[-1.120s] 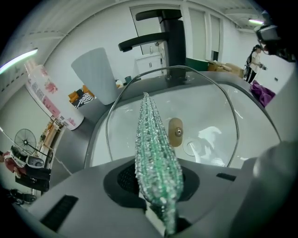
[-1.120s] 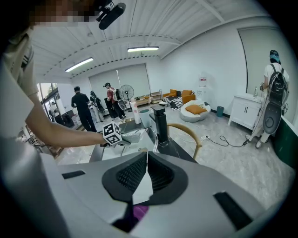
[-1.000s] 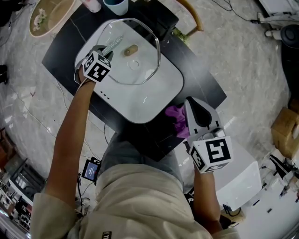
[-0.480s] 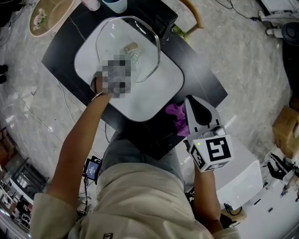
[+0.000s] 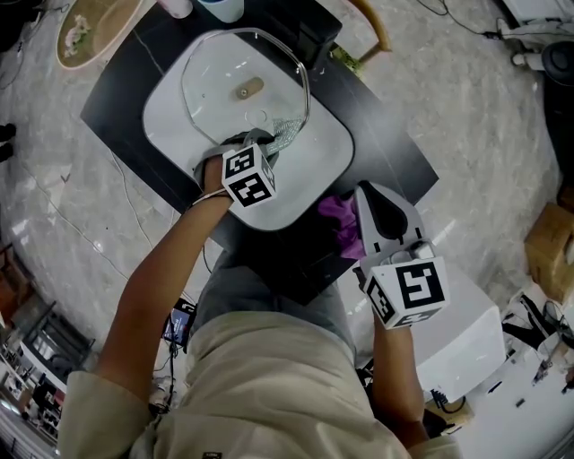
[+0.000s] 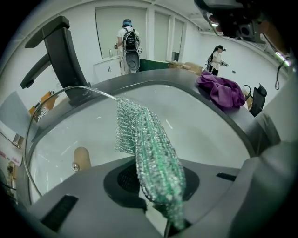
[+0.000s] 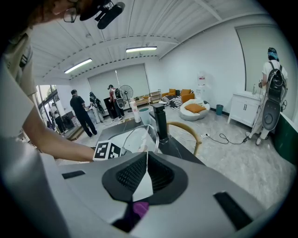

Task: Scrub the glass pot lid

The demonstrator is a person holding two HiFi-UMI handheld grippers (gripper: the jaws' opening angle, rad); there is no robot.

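The glass pot lid lies in the white sink, its wooden knob facing up. My left gripper is over the lid's near rim, shut on a green-and-silver mesh scrubber. In the left gripper view the scrubber stands out of the left gripper and touches the lid's rim. My right gripper hovers off the sink's near right corner, beside a purple cloth. In its own view the right gripper has jaws that meet at the tips with nothing held.
A black faucet stands at the sink's far side on the black counter. A cup and an oval dish sit beyond it. A wooden chair is behind the counter, a white box at my right. People stand in the background.
My left gripper has swept with the scrubber from the lid's left side across to its near right rim. The right gripper has stayed where it was.
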